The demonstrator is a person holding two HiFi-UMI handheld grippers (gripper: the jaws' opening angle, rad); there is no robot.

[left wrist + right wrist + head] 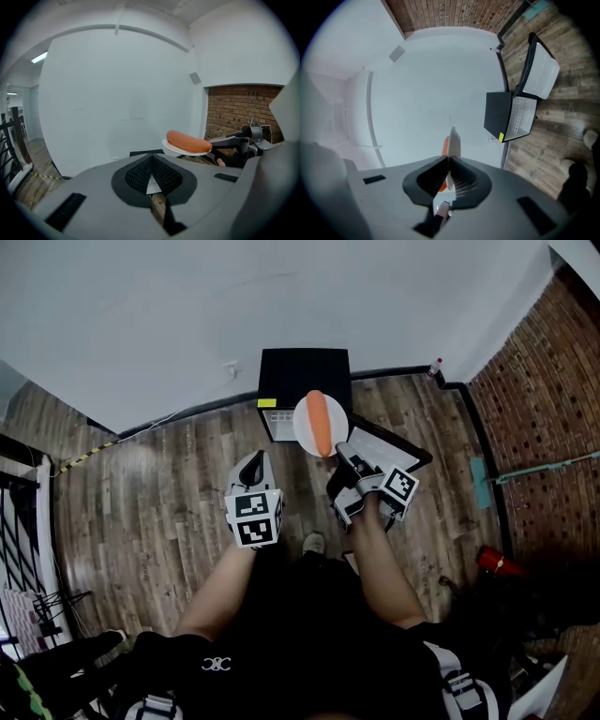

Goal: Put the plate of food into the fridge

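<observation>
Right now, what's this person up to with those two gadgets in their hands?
A person stands holding a gripper in each hand. The right gripper is clamped on the rim of a white plate carrying a sausage, held in the air in front of a small black fridge whose door hangs open. The left gripper is shut and holds nothing. The plate is not in the fridge yet.

Black box-shaped mini fridge point(302, 371) — interior largely masked by the round white plate point(304, 423) in the head view. Plate's near rim hidden inside right gripper point(339, 457) fingers. Tiny pale object point(434, 367) at the skirting — too small to identify.
</observation>
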